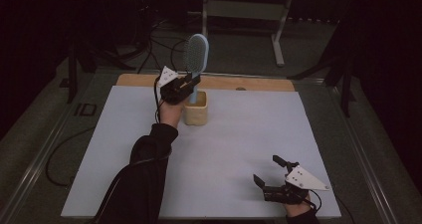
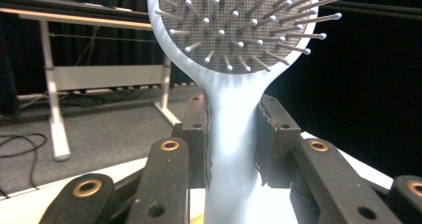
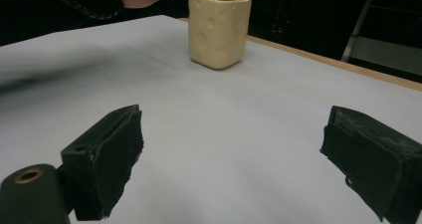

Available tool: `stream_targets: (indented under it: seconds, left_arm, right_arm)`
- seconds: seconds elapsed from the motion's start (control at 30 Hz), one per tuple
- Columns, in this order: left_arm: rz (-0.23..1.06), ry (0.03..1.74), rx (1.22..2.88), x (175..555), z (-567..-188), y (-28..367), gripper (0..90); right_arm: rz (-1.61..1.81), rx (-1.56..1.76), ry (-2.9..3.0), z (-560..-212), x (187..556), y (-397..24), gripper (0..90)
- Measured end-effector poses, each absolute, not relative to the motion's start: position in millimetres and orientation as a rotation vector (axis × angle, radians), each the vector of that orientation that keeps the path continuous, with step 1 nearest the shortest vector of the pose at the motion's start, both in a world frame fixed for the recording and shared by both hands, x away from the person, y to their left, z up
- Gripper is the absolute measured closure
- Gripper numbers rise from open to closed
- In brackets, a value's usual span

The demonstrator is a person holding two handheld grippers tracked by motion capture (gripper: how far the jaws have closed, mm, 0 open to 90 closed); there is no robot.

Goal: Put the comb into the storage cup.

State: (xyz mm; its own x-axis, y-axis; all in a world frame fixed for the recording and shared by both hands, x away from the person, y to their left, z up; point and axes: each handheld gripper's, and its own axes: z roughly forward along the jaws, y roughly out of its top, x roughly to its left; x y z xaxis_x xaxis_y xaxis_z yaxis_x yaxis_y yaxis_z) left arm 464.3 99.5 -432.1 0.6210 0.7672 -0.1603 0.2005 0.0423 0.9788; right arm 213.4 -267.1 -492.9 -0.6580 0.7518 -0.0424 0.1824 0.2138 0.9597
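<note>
The left gripper is clamped on the handle of a pale blue brush, just under the head. The brush stands upright with its bristled head at the top and the foot of its handle down inside the cup. In the left gripper view the two black pads press flat against either side of the handle, and the bristles fan out above them.

The cup is a cream, dimpled holder with squarish sides. It sits on the white sheet that covers the tabletop, near the far edge and a little left of the middle. A strip of bare wood shows along that far edge beyond the sheet.

The right gripper rests low near the near right corner of the sheet, well apart from the cup. Its jaws are spread wide with nothing between them; in the right gripper view bare sheet lies between the two pads, and the cup stands farther off
</note>
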Motion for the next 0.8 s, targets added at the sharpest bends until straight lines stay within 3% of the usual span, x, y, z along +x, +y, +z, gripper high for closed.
stream_targets:
  seconds: [0.8]
  left_arm:
    - [0.549, 0.879, 1.629, 464.2, -444.8, 88.2, 69.1]
  right_arm:
    - [1.46, 0.859, 1.998, -493.7, 213.4, -266.4, 8.6]
